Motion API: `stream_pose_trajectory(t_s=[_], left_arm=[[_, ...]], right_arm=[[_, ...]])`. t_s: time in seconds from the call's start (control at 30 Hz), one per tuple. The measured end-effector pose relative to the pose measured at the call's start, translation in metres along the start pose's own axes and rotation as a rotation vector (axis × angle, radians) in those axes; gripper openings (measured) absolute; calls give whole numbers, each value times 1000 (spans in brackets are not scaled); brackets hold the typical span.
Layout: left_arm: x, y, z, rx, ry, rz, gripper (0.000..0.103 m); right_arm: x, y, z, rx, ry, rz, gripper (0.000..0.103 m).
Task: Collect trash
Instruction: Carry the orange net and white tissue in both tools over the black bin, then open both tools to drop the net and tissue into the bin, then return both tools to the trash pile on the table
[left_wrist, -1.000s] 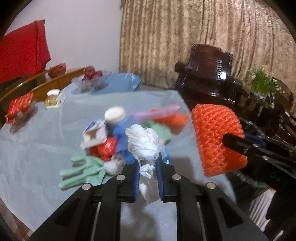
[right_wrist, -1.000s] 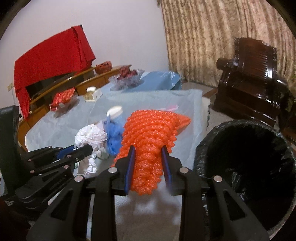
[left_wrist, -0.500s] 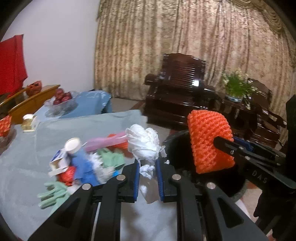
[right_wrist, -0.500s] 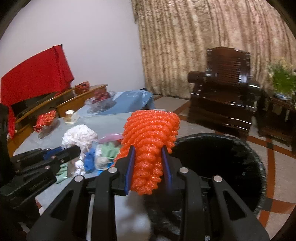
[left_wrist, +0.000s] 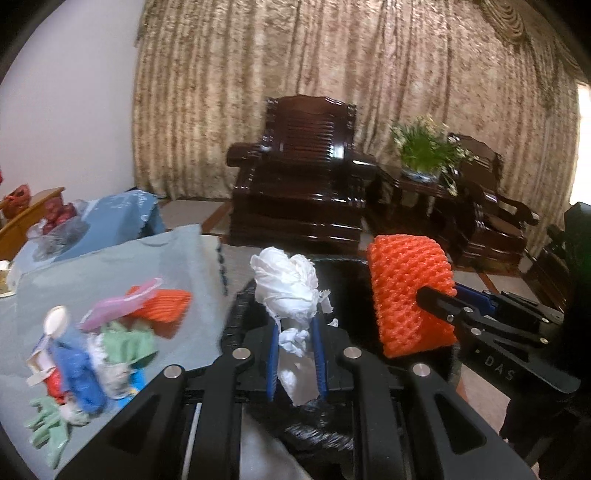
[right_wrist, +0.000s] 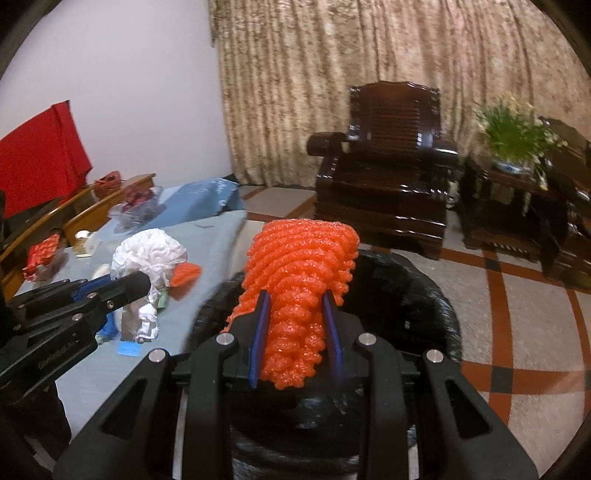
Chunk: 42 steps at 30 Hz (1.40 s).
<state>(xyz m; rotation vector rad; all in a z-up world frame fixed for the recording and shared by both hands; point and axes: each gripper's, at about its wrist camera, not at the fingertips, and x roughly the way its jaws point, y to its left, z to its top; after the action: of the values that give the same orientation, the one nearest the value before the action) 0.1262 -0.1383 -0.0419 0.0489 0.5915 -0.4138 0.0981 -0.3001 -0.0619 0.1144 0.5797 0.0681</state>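
Held above a black-lined trash bin (right_wrist: 439, 306): crumpled white tissue (left_wrist: 286, 291) clamped in the left gripper (left_wrist: 295, 360), orange foam fruit net (right_wrist: 299, 291) pinched in the right gripper (right_wrist: 295, 343).

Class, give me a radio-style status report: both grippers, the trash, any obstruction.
Left gripper shut on crumpled white tissue wad. Right gripper shut on orange foam fruit net. Both over black-lined trash bin. Nothing in the way.

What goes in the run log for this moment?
left gripper: shut on white tissue wad | right gripper: shut on orange foam net | both over black bin
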Motion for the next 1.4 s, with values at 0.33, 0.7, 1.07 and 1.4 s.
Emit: stream_pose_trajectory(t_s=[0.33, 0.7, 1.07, 1.4], left_arm=[[53, -26, -5, 26, 71, -56, 16], [83, -27, -19, 36, 151, -69, 20], [74, -21, -16, 10, 127, -78, 59], [18, 37, -15, -30, 11, 59, 76]], right_arm=[[24, -33, -18, 52, 62, -70, 27], [42, -45, -37, 77, 144, -112, 34], [39, -42, -34, 75, 140, -155, 73], [27, 9, -13, 42, 50, -41, 92]])
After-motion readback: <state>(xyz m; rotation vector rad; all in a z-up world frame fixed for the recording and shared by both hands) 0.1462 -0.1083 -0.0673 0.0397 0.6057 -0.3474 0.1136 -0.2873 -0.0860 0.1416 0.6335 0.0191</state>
